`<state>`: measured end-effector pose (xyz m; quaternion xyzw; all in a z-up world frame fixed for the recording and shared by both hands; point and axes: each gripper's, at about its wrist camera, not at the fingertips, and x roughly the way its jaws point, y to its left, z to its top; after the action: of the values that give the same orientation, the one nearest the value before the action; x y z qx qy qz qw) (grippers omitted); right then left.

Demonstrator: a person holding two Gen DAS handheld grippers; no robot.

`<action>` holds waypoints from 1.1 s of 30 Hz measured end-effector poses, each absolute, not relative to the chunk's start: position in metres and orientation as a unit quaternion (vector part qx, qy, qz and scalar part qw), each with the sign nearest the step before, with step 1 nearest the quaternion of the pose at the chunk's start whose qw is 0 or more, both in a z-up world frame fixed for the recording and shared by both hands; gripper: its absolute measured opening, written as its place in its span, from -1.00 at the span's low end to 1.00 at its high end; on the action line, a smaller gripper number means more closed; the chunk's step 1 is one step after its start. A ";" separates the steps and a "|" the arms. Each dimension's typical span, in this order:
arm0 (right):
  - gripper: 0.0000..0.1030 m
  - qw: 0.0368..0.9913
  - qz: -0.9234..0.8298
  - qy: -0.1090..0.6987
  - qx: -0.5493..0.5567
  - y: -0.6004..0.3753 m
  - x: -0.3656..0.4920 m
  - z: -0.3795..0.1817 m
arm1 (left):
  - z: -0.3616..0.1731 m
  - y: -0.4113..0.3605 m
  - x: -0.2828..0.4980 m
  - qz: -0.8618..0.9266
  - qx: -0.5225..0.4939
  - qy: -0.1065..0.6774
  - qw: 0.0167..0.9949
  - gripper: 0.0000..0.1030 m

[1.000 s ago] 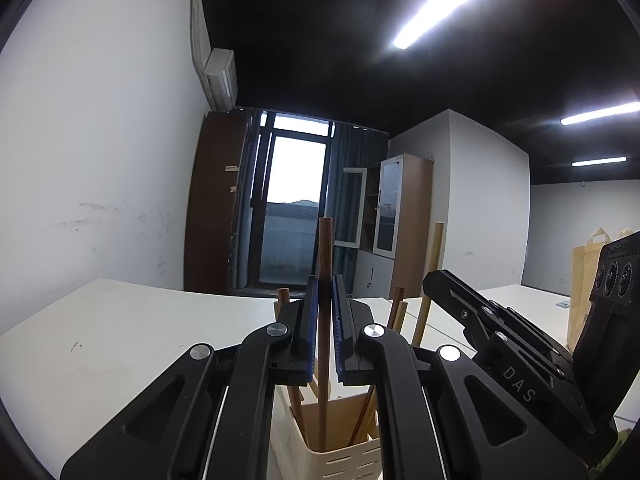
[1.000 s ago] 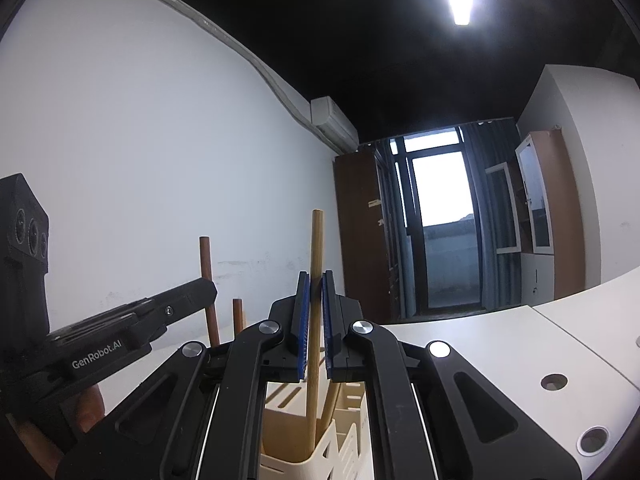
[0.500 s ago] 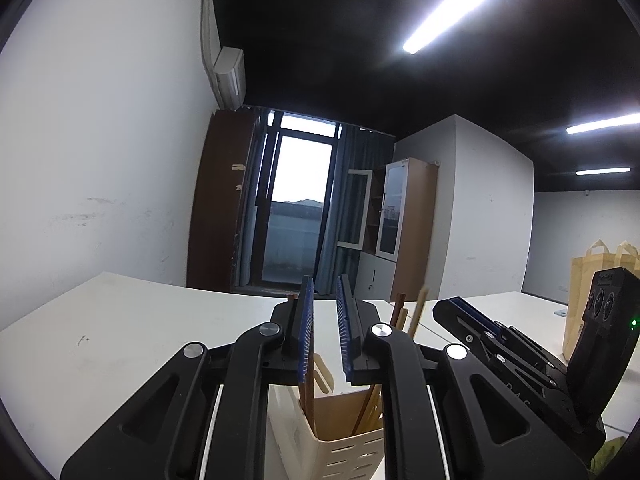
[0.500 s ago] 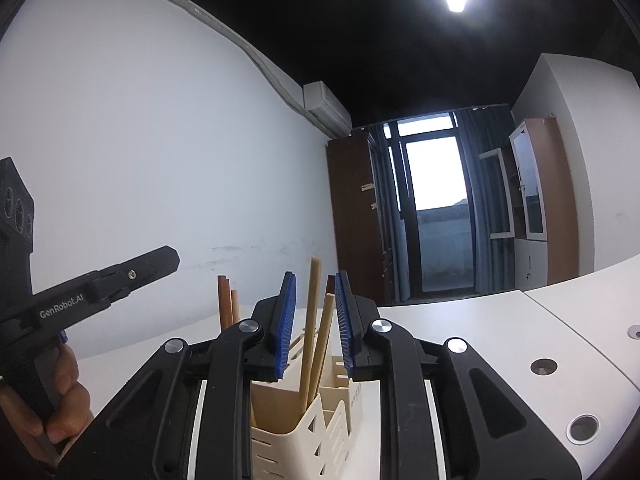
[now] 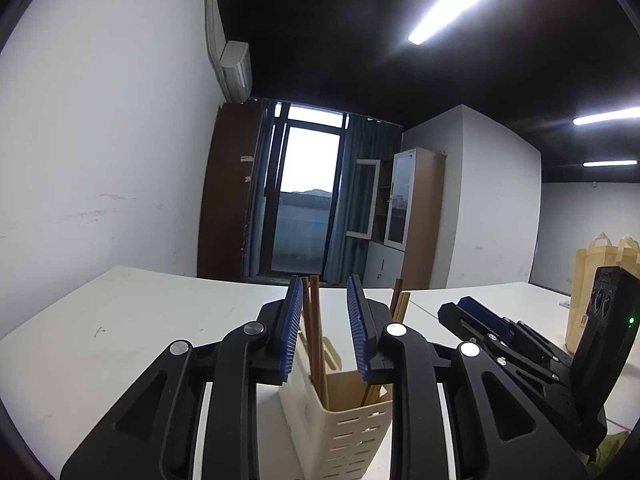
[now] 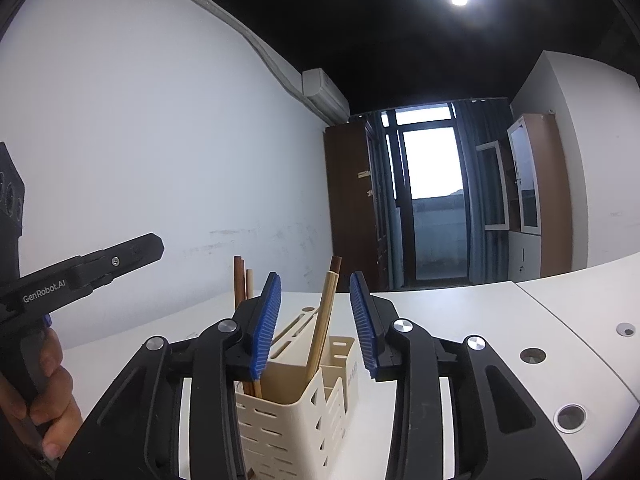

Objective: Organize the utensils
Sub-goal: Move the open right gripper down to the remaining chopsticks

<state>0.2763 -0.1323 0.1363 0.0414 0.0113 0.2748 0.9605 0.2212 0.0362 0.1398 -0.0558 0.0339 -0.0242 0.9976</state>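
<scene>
A cream slotted utensil holder stands on the white table, also in the right wrist view. Dark wooden sticks and lighter ones stand upright in it. In the right wrist view a light stick leans in the holder and dark ones stand at its left. My left gripper is open above the holder, empty, jaws either side of the dark sticks. My right gripper is open and empty around the light stick. Each gripper shows in the other's view: right, left.
The white table stretches back to a white wall. Cable holes are set in the table at the right. A brown paper bag stands at the far right. A window door and cabinets are behind.
Both grippers have opened and let go of their sticks, which dropped into the holder. Both grippers have drawn back and up a little from the holder.
</scene>
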 end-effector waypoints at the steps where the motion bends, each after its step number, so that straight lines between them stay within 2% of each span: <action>1: -0.22 0.961 0.273 0.015 0.041 -0.133 0.276 0.137 | 0.140 0.036 0.219 -0.022 -0.055 0.038 0.998 -0.50; 6: -0.21 0.961 0.268 0.061 0.031 -0.134 0.273 0.135 | 0.139 0.035 0.202 -0.020 -0.044 0.052 0.997 -0.45; 12: -0.04 0.960 0.261 0.098 0.024 -0.135 0.265 0.130 | 0.130 0.037 0.189 -0.013 -0.054 0.085 0.995 -0.27; 17: 0.12 0.955 0.261 0.138 0.005 -0.129 0.258 0.119 | 0.116 0.039 0.194 -0.006 -0.057 0.131 0.990 -0.23; 23: 0.22 0.945 0.263 0.194 -0.007 -0.123 0.252 0.096 | 0.101 0.041 0.200 -0.005 -0.057 0.181 0.982 -0.22; 33: 0.29 0.919 0.272 0.282 -0.049 -0.097 0.244 0.050 | 0.076 0.039 0.205 0.004 -0.054 0.243 0.969 -0.18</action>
<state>0.2436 -0.0972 0.0502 -0.0493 0.2822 0.2725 0.9185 0.2050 0.0393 0.0763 -0.0539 0.2427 0.0039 0.9686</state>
